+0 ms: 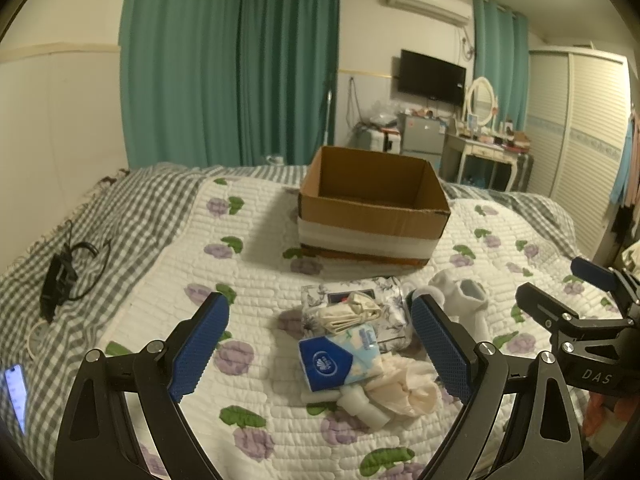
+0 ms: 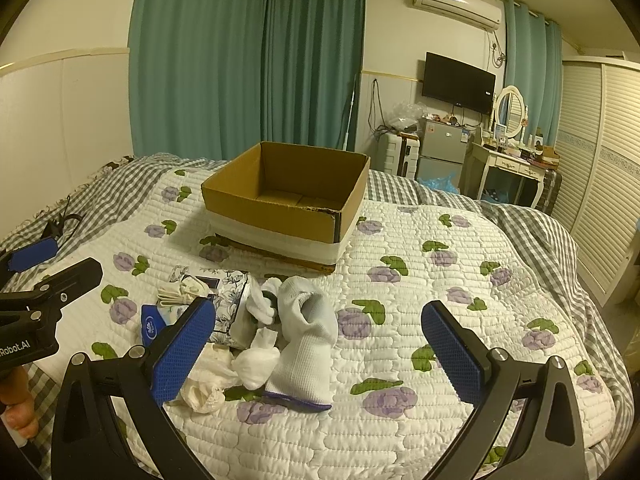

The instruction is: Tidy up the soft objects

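Left wrist view: the left gripper (image 1: 320, 344) hangs spread wide, its knurled blue pads flanking a glossy blue-and-white tissue pack (image 1: 340, 360). At 12 o'clock of the pack lie folded cream socks (image 1: 356, 314) on a floral-printed packet (image 1: 384, 300); farther at 12 stands an open brown cardboard box (image 1: 372, 204).

Right wrist view: the right gripper (image 2: 318, 350) is also spread wide, empty. A ribbed white knit sock (image 2: 306, 344) lies between the pads on the quilted white bedspread with purple flowers (image 2: 420, 280), the box (image 2: 288, 200) at 12 o'clock.
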The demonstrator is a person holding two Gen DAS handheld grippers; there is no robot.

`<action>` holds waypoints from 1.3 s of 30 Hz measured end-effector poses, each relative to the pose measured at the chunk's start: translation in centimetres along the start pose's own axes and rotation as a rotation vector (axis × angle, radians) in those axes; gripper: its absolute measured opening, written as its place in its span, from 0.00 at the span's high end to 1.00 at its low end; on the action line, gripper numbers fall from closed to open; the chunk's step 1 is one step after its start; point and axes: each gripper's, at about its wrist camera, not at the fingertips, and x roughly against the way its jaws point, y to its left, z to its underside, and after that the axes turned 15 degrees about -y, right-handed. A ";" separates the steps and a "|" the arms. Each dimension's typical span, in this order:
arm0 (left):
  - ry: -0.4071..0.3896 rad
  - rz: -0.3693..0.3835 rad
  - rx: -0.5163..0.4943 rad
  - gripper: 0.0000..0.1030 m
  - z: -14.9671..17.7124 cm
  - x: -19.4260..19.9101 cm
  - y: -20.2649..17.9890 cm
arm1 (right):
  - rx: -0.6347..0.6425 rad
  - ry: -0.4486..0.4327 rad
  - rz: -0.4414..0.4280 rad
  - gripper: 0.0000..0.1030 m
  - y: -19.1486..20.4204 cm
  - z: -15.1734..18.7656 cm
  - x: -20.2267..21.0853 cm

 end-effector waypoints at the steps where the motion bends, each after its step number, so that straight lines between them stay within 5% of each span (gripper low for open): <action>1: 0.000 0.000 0.001 0.08 -0.1 0.0 0.0 | 0.000 0.000 0.001 0.00 0.1 0.0 0.0; 16: -0.004 0.014 0.027 0.08 -0.1 0.4 0.4 | 0.004 0.015 0.021 0.00 -0.1 -0.3 0.1; 25: 0.037 0.008 0.012 0.08 -2.4 -1.0 -0.2 | 0.113 0.082 0.004 0.00 0.6 -4.2 -1.1; 29: 0.119 -0.005 0.010 0.08 -0.6 -3.5 -0.5 | 0.147 0.134 -0.026 0.00 0.4 -4.5 -3.5; 36: 0.324 0.011 0.032 0.10 4.9 -7.7 -1.2 | 0.104 0.311 -0.032 0.04 -1.0 0.4 -8.7; 39: 0.368 0.017 0.038 0.10 5.9 -8.8 -1.5 | 0.079 0.312 -0.019 0.05 -1.7 0.9 -8.7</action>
